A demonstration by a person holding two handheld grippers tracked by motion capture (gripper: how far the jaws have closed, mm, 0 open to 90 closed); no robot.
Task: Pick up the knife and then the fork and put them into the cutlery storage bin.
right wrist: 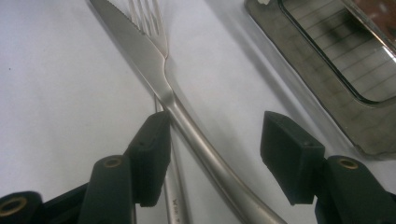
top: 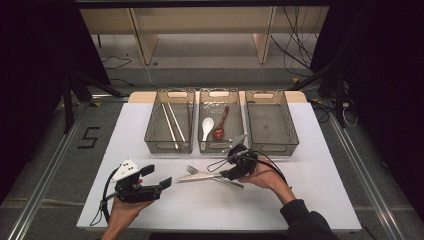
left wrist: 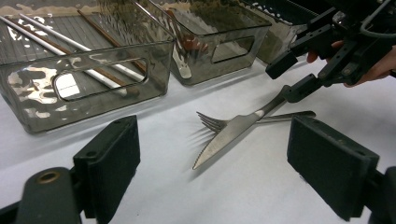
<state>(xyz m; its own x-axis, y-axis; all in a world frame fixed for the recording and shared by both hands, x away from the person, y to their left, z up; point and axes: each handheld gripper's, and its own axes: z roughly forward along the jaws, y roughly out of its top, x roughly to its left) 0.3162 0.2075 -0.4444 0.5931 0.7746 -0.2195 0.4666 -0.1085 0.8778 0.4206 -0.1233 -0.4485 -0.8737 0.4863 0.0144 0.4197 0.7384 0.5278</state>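
High view, three bins (top: 169,145) behind knife (top: 197,176) crossing fork (top: 212,177) on white table (top: 300,200), left gripper view, left gripper (left wrist: 212,158) apart, empty, right gripper view, right gripper (right wrist: 215,154) apart, straddling knife handle, unclamped.

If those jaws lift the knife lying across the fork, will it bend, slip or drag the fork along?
The knife looks like solid metal, so probably stiff. Its polished, tapering handle may slip between flat pads. It lies across the fork, which could shift when it lifts.
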